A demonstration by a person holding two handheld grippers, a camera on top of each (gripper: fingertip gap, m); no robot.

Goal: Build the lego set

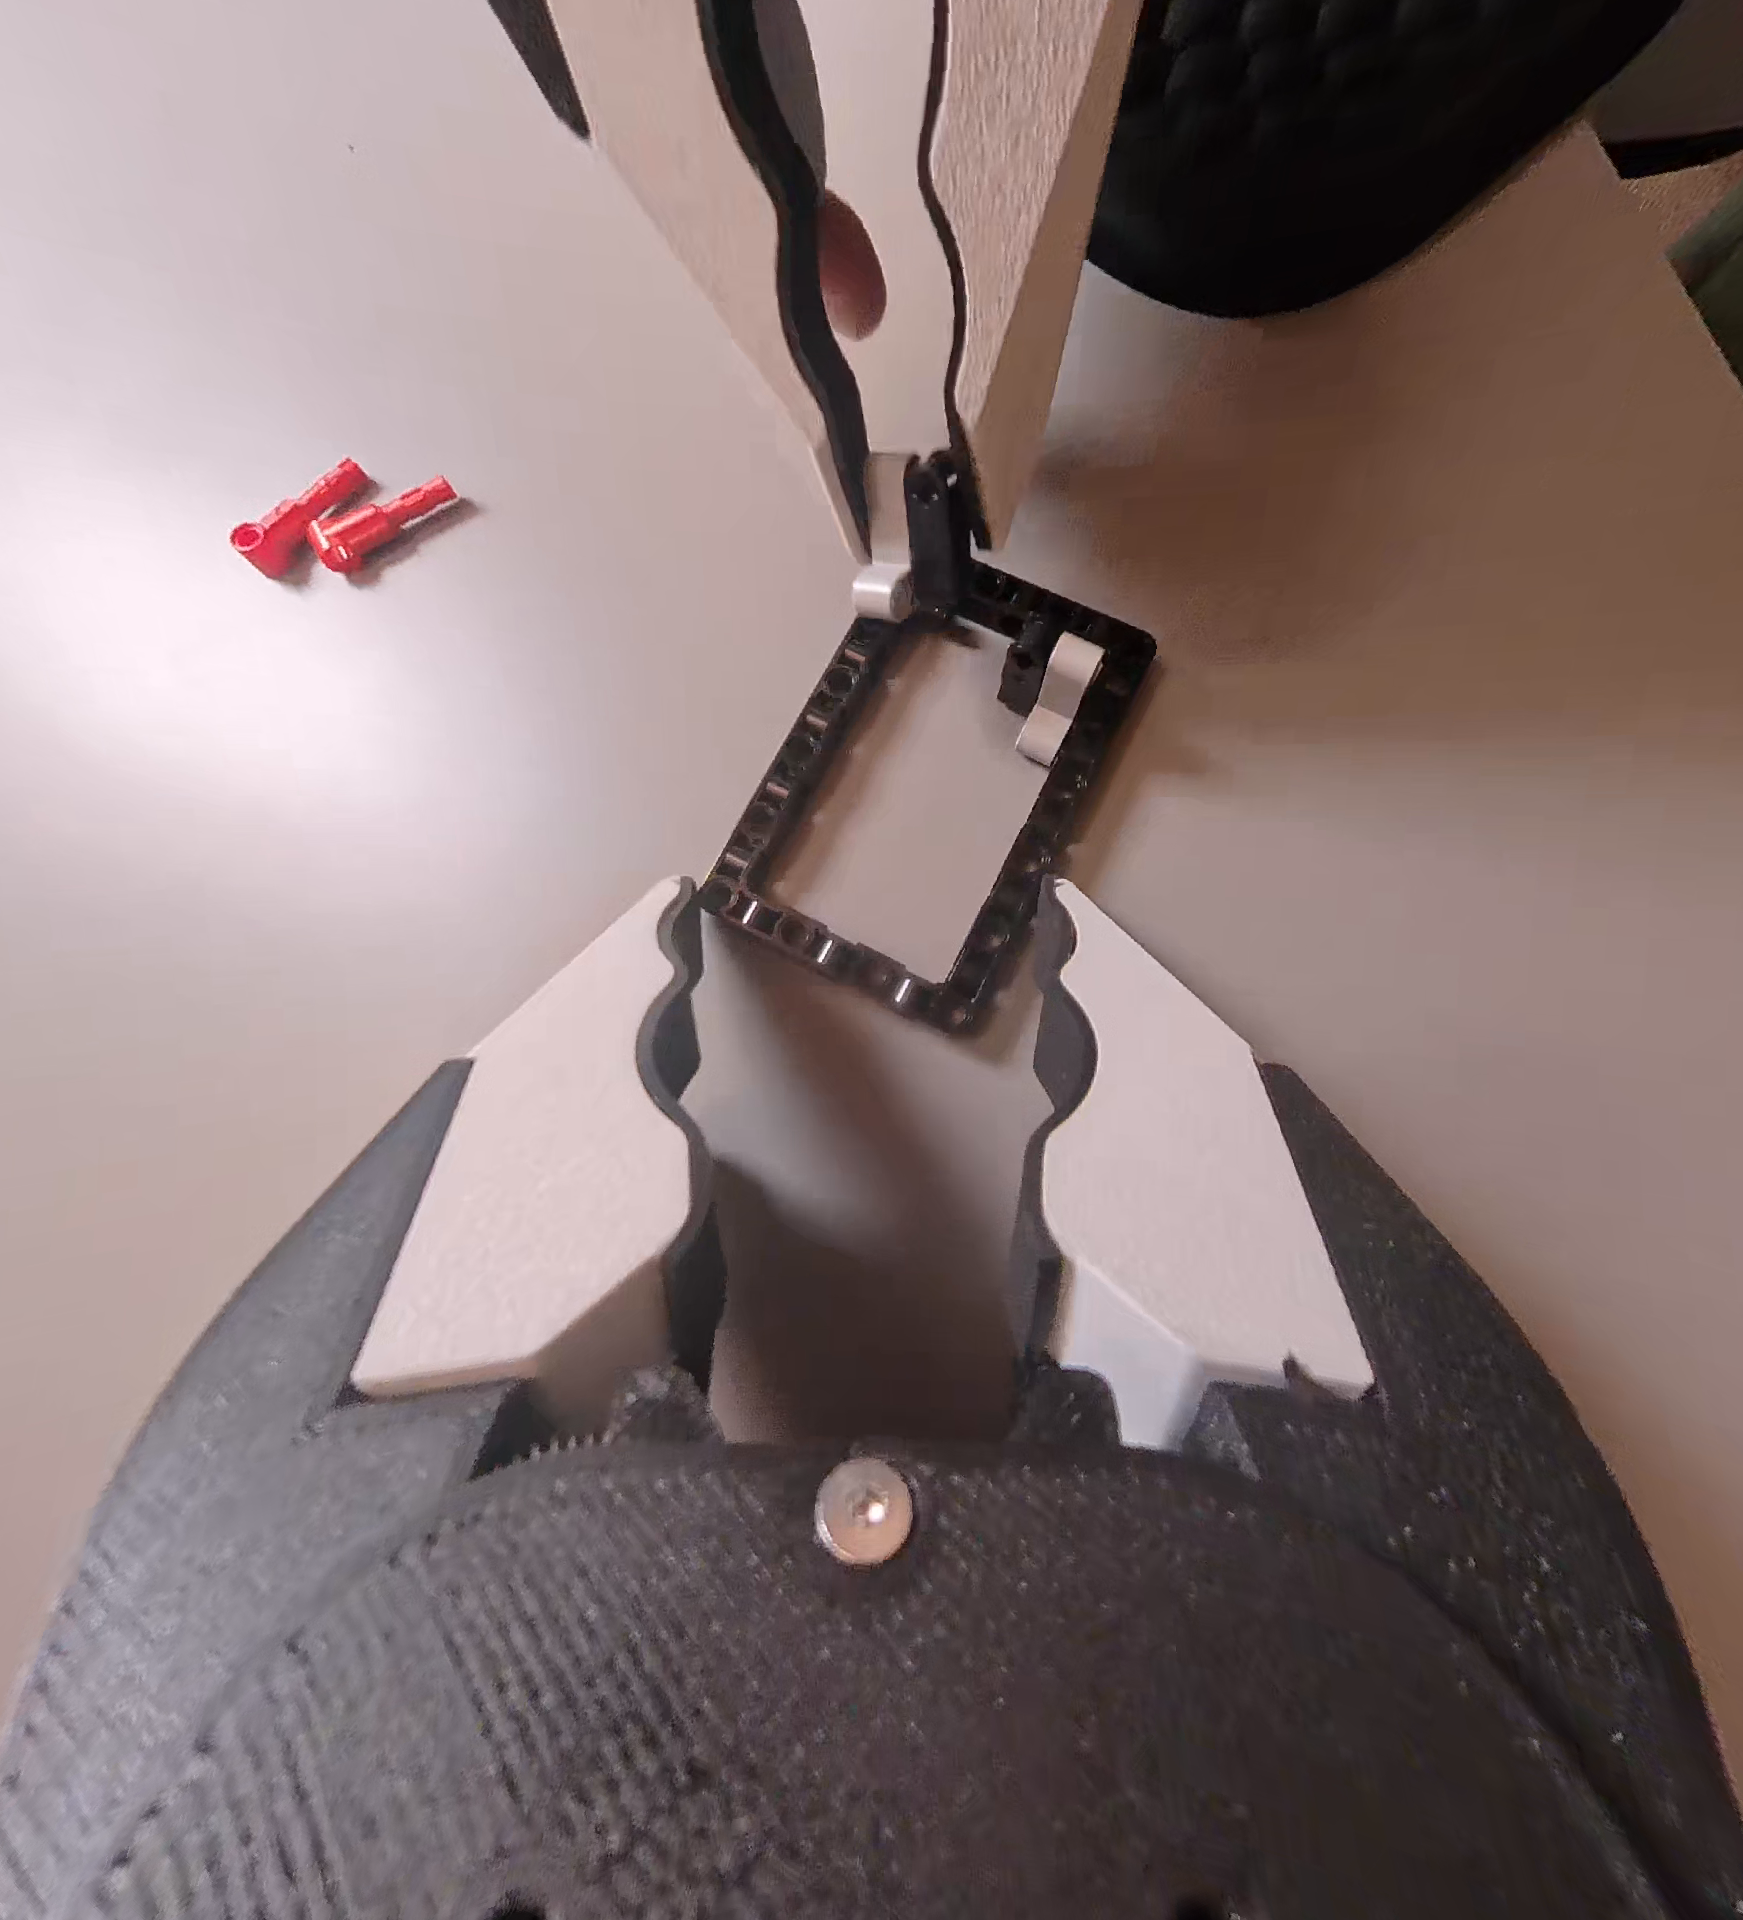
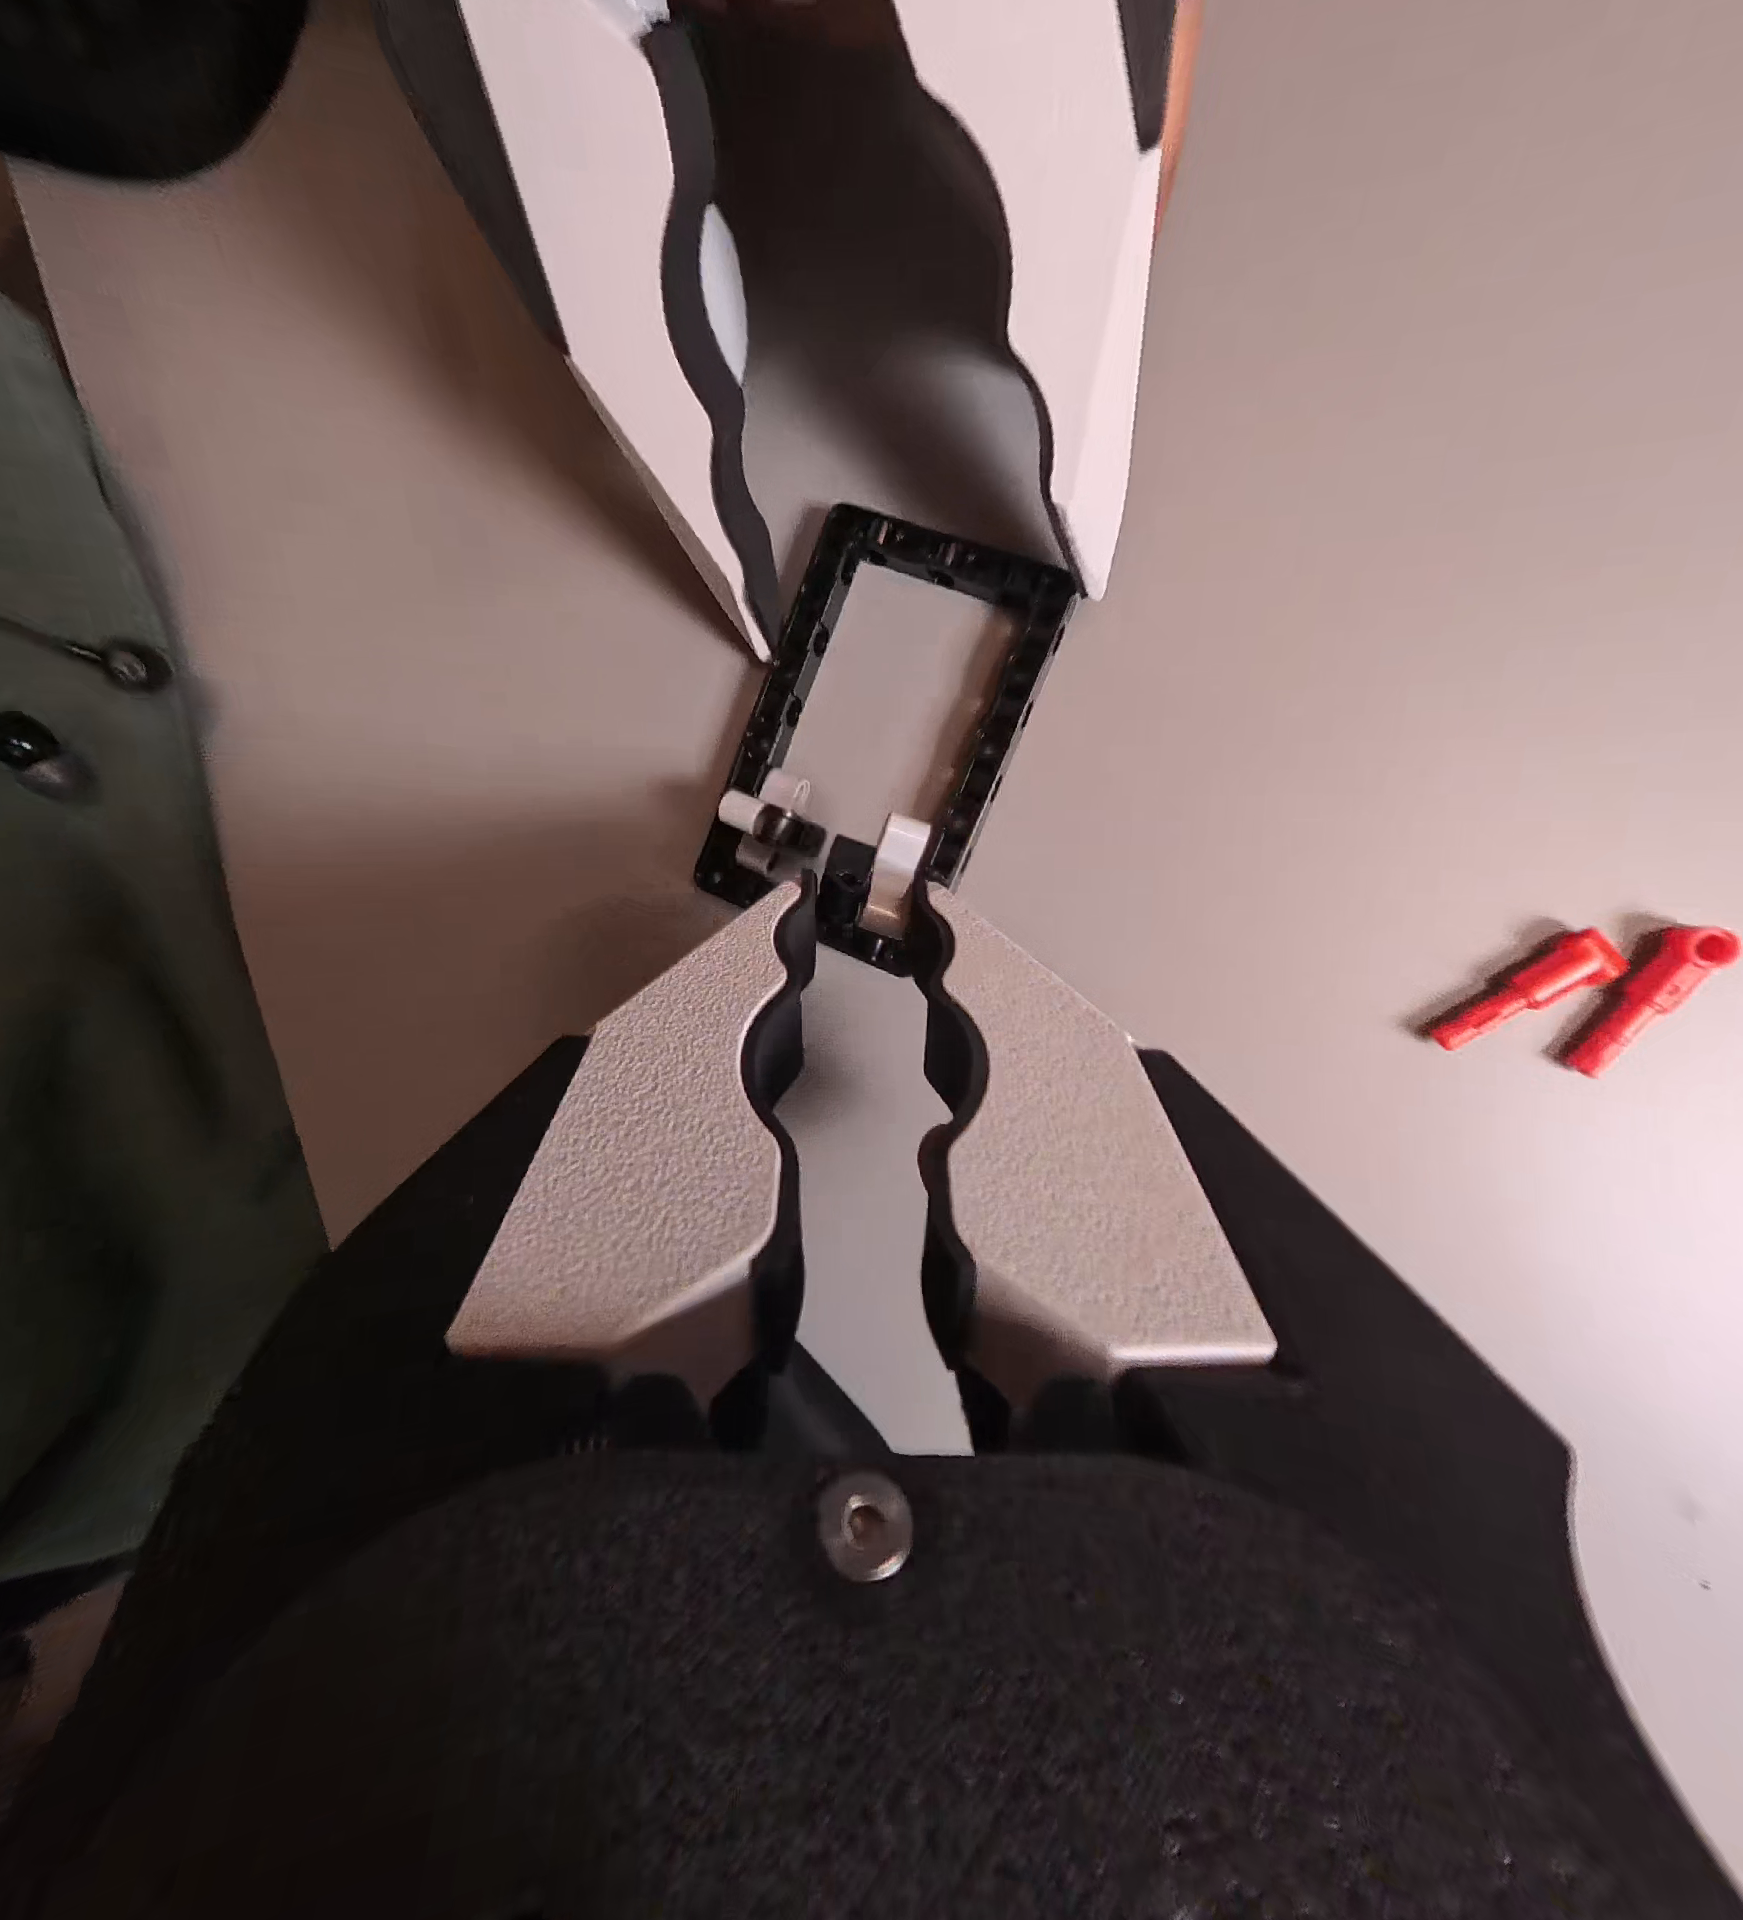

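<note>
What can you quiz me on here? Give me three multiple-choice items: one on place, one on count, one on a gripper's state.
1. Where do the red pins lie?
A) on the bare table, apart from the black frame
B) inside the frame
C) stacked on the frame

2. How many red pins are there?
A) one
B) two
C) four

3. What is the right gripper doing?
A) hanging wide open
B) shut on a red pin
C) shut on a black-and-white connector at the frame's end

Answers: A, bare table separates them from the frame; B, two lie side by side; C, the connector sits between its fingertips.
</note>
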